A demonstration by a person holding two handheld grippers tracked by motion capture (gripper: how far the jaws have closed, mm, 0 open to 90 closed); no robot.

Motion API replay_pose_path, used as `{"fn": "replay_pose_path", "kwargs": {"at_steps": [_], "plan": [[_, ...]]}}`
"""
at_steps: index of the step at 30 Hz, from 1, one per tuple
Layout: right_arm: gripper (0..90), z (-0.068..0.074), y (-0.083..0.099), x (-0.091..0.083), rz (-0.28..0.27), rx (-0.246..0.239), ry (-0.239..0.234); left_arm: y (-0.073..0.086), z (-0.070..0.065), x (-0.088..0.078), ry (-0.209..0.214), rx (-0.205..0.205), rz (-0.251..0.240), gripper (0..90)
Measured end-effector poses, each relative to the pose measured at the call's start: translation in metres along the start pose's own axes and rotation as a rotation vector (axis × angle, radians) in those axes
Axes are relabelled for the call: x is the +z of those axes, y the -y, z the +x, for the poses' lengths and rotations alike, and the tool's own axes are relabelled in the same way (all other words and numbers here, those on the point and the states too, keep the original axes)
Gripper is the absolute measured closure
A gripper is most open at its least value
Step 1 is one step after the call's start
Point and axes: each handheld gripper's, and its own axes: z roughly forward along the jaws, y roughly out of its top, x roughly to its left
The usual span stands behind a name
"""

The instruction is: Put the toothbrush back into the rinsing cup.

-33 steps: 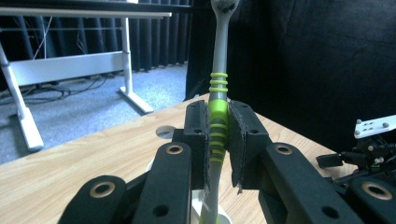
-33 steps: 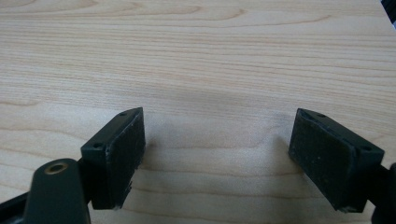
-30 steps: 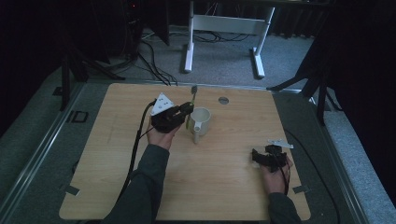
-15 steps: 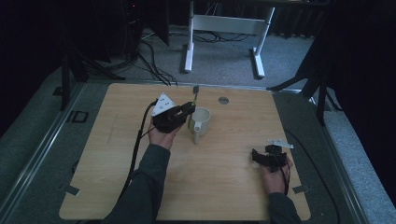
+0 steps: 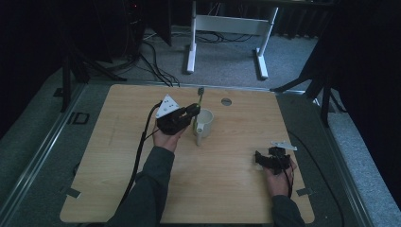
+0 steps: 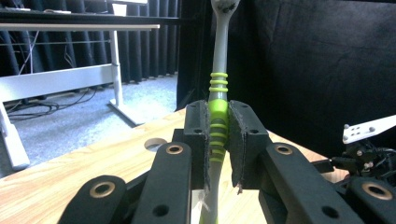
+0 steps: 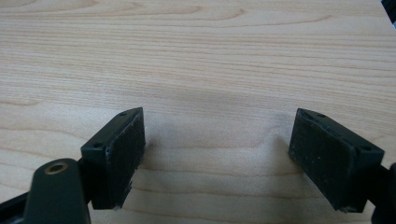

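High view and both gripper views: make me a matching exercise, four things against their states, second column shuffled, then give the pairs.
Things:
1. left gripper
2. right gripper
3. white ceramic mug with a handle
4. grey toothbrush with green grip rings

States:
A. jaws wide apart over bare wood
B. clamped upright between two black pads
C. shut on a handle
D. standing on the light wooden table beside the left hand

Pairs: 1-C, 2-A, 3-D, 4-B
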Motion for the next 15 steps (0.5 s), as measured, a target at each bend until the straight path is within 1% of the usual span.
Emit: {"fn": "replay_pose_path", "kwargs": {"at_steps": [15], "plan": [[18.1,0.0000,0.0000,0.0000,0.000,0.000,0.000,0.0017,-0.0023,0.0057,0.019,0.001,-0.010,78.8]]}}
